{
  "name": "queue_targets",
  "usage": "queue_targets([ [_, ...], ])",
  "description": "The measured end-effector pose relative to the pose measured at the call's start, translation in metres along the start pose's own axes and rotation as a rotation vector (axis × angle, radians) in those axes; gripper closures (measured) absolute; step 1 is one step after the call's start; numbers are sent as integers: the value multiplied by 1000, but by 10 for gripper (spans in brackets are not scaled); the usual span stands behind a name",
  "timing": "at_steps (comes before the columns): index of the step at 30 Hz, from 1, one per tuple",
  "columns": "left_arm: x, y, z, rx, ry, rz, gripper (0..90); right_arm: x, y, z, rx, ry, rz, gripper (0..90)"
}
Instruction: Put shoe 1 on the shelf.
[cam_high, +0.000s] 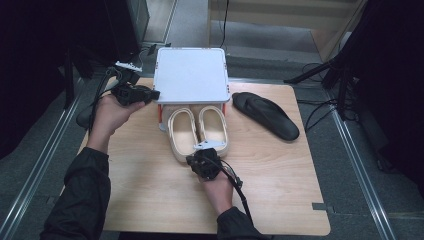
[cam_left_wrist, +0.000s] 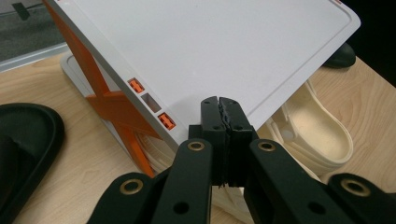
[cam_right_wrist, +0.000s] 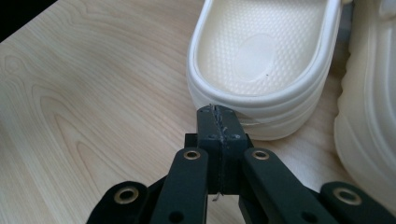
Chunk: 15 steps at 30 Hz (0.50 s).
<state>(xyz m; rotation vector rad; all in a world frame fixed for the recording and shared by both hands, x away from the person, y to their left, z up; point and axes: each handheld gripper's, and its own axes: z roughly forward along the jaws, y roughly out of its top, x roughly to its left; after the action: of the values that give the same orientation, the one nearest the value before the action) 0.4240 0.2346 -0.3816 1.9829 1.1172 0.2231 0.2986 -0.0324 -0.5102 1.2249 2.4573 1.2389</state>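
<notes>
Two cream slippers (cam_high: 182, 131) (cam_high: 214, 127) lie side by side, toes under a white-topped rack (cam_high: 190, 75) with orange supports (cam_left_wrist: 116, 105). A black slipper (cam_high: 265, 116) lies to the rack's right. My left gripper (cam_high: 156, 94) is shut and empty, with its tip (cam_left_wrist: 220, 105) at the left edge of the rack's white top (cam_left_wrist: 210, 42). My right gripper (cam_high: 195, 159) is also shut and empty. Its tip (cam_right_wrist: 217, 112) is right at the heel of the left cream slipper (cam_right_wrist: 261, 51), and the other cream slipper (cam_right_wrist: 373, 116) is beside it.
All of this stands on a light wooden table (cam_high: 150, 195), which has bare wood at the front and the right. In the left gripper view a black rimmed shape (cam_left_wrist: 23, 140), like another slipper, lies on the wood by the rack. Dark stands and cables (cam_high: 325, 75) surround the table.
</notes>
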Motion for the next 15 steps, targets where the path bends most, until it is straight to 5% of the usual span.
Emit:
queue_targets([
  [15, 0, 0, 0, 0, 0, -2, 899, 1, 25, 16, 2, -20, -12, 900],
])
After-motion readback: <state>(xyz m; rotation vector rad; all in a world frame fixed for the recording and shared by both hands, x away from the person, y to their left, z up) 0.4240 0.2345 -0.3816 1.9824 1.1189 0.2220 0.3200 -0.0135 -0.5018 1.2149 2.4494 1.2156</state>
